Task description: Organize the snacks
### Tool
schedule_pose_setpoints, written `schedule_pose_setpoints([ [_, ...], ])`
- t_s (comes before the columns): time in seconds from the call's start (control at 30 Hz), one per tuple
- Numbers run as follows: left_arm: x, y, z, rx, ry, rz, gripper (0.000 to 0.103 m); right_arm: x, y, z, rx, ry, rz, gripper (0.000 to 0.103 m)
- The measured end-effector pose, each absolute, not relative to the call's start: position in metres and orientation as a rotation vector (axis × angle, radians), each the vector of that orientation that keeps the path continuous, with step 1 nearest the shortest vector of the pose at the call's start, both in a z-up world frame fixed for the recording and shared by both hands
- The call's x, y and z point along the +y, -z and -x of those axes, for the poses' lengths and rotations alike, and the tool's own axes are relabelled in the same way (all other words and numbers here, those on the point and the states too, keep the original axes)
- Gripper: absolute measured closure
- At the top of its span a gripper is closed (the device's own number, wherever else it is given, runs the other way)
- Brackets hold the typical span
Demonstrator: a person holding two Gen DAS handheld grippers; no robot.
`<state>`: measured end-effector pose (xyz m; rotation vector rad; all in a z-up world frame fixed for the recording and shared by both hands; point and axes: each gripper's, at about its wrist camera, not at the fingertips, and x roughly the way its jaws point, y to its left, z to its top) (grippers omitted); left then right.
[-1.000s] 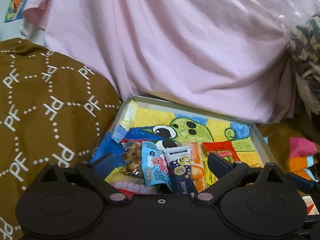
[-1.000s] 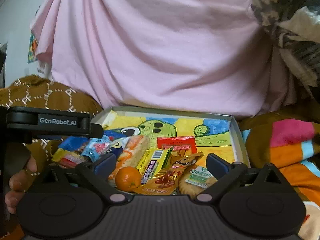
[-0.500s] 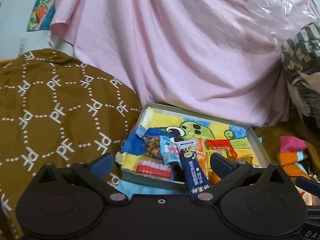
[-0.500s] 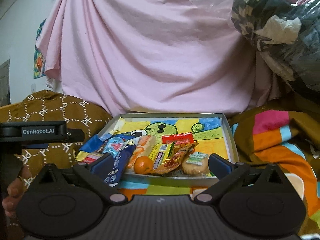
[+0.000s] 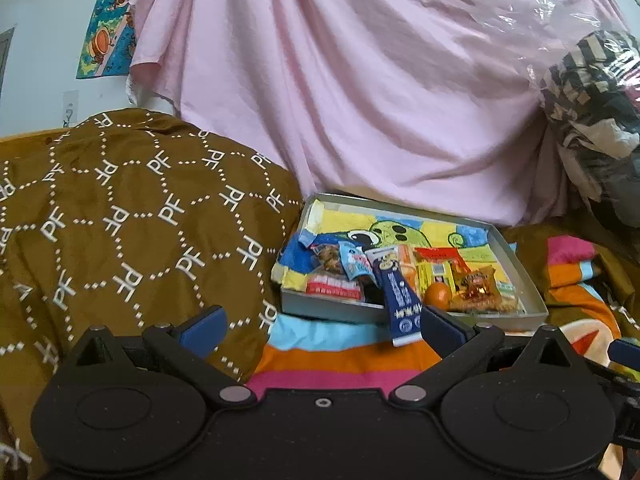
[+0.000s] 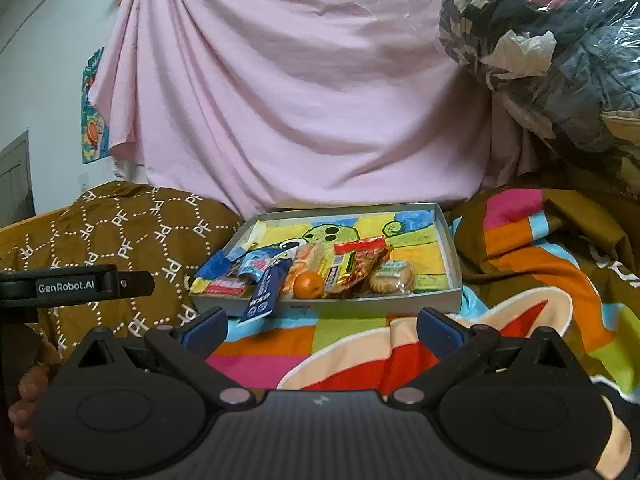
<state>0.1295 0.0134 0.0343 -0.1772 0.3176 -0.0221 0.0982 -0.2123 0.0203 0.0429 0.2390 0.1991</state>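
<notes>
A shallow grey tray (image 5: 332, 308) (image 6: 360, 306) with a cartoon-printed lining rests on a colourful blanket and holds several snacks. A dark blue packet (image 5: 398, 300) (image 6: 264, 292) leans out over the tray's front rim. Beside it lie an orange (image 5: 437, 293) (image 6: 308, 285), a red-and-white pack (image 5: 332, 285), a yellow bar (image 6: 334, 276) and a round biscuit pack (image 6: 392, 276). My left gripper (image 5: 322, 324) is open and empty, a short way in front of the tray. My right gripper (image 6: 322, 325) is likewise open and empty, set back from the tray. The left gripper's body (image 6: 76, 285) shows at the left of the right wrist view.
A brown quilt with "PF" lettering (image 5: 120, 232) bulges left of the tray. A pink sheet (image 5: 360, 100) hangs behind it. A plastic-wrapped bundle (image 6: 552, 60) sits at upper right. The striped blanket (image 6: 540, 264) spreads to the right. A hand (image 6: 28, 392) holds the left gripper.
Both grippers have drawn back from the tray, which now looks smaller and farther. The dark blue packet, earlier lying inside, now hangs over the front rim.
</notes>
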Motion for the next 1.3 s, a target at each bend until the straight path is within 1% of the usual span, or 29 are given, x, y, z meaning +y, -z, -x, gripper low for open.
schedule_pose_setpoints([
  [0.8, 0.024, -0.015, -0.068, 0.347, -0.010, 0.133, 0.001, -0.202, -0.003, -0.044, 0.255, -0.168, -0.045, 0.000],
  [1.3, 0.024, 0.008, -0.050, 0.430, -0.040, 0.059, 0.001, -0.203, 0.018, -0.037, 0.322, -0.108, -0.059, 0.000],
])
